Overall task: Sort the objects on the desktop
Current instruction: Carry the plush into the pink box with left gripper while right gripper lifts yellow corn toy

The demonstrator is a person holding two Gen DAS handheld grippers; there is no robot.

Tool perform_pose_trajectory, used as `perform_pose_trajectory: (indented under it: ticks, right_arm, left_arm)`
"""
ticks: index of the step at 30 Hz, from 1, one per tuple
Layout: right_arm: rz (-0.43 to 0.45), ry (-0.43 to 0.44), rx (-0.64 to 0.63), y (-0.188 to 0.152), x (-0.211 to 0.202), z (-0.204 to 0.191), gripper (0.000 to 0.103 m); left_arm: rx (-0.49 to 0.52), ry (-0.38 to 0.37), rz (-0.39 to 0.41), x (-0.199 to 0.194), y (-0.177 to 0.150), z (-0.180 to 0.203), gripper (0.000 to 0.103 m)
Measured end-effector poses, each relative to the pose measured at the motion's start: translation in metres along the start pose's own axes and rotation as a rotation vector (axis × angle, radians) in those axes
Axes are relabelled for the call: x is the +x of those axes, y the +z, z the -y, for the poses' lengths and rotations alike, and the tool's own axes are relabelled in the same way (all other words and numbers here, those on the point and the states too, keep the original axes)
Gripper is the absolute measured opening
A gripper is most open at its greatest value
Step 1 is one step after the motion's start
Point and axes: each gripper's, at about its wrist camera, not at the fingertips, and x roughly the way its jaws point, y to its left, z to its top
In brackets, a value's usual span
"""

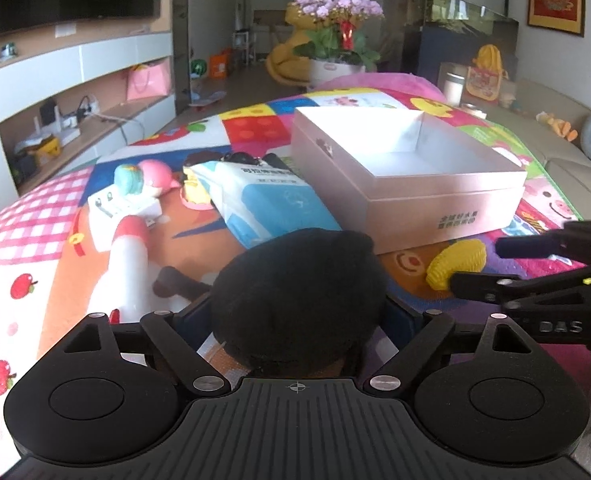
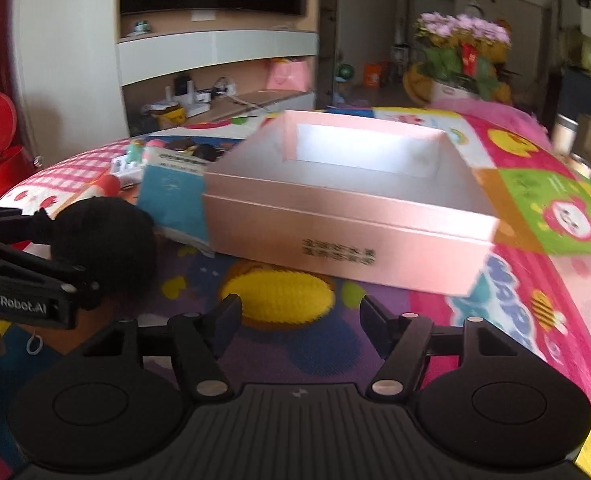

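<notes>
A round black plush ball (image 1: pixel 299 292) fills the gap between the fingers of my left gripper (image 1: pixel 299 312), which is shut on it. From the right wrist view the ball (image 2: pixel 107 248) sits clamped in that gripper (image 2: pixel 67 250) at the left. A yellow ribbed corn-like toy (image 2: pixel 279 296) lies on the mat just ahead of my right gripper (image 2: pixel 300 312), whose jaws stand open with its left fingertip by the toy. An open pink box (image 2: pixel 335 240) with a white, empty inside stands right behind. In the left wrist view the box (image 1: pixel 415 200), the toy (image 1: pixel 457 264) and the right gripper (image 1: pixel 475 265) show at the right.
Left of the box lie a blue-and-white tissue pack (image 1: pixel 263 200), a white bottle with a red band (image 1: pixel 123 264), a pink-and-teal toy (image 1: pixel 147 180) and a white plug block (image 1: pixel 107 208). A colourful play mat (image 1: pixel 35 220) covers the surface. A flower pot (image 1: pixel 335 40) stands beyond the far edge.
</notes>
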Motion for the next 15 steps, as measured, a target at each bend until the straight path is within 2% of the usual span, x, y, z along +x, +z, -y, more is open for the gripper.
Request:
perform_pose_trajectory:
  ticks: [3,8,11,15]
  right_arm:
    - [-0.029,0.013,-0.006,0.004,0.012,-0.006,0.070]
    - [-0.041,0.009,0.007,0.007,0.018,-0.009,0.067]
    - [-0.025,-0.001,0.012,0.007,0.002,-0.007,0.067]
    - [-0.005,0.009,-0.040,0.003,-0.036,-0.007,0.067]
  left_arm:
    - [0.009,-0.004,0.003,-0.007,-0.002,-0.001,0.089]
    - [0.017,-0.017,0.021,-0.029,-0.007,-0.004,0.089]
    - [0.039,-0.025,0.030,-0.044,-0.010,-0.003,0.089]
    - [0.117,-0.060,0.051,-0.070,-0.018,0.008,0.089]
